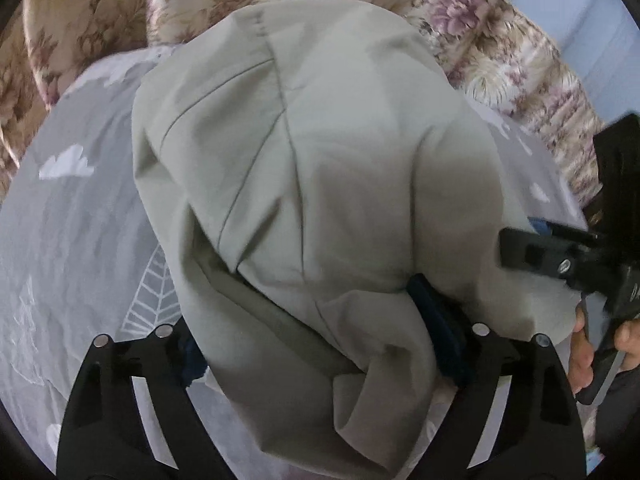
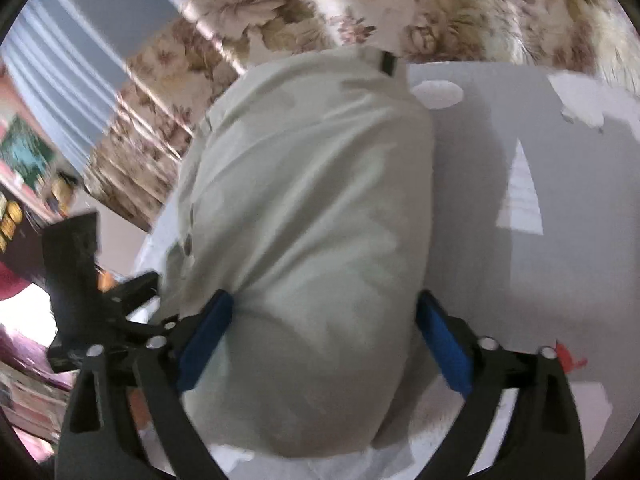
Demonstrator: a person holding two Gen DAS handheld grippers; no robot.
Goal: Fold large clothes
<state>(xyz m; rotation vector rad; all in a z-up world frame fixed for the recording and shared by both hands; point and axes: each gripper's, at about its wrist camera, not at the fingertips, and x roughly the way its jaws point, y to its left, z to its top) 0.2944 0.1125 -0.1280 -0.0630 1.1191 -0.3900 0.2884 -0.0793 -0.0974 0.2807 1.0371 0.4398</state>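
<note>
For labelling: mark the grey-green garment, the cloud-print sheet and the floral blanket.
grey-green garment [image 1: 320,160]: left wrist view, middle of the folded cloth.
cloud-print sheet [image 1: 68,216]: left wrist view, bare part left of the garment.
floral blanket [image 2: 460,8]: right wrist view, upper stretch.

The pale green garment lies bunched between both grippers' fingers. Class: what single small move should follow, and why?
Probably lower both grippers a little further and close them on the near edge. The pale green garment lies in a lumpy heap on the grey bedsheet. The left gripper and the right gripper both straddle its cloth with jaws wide, apparently not yet pinching it.
</note>
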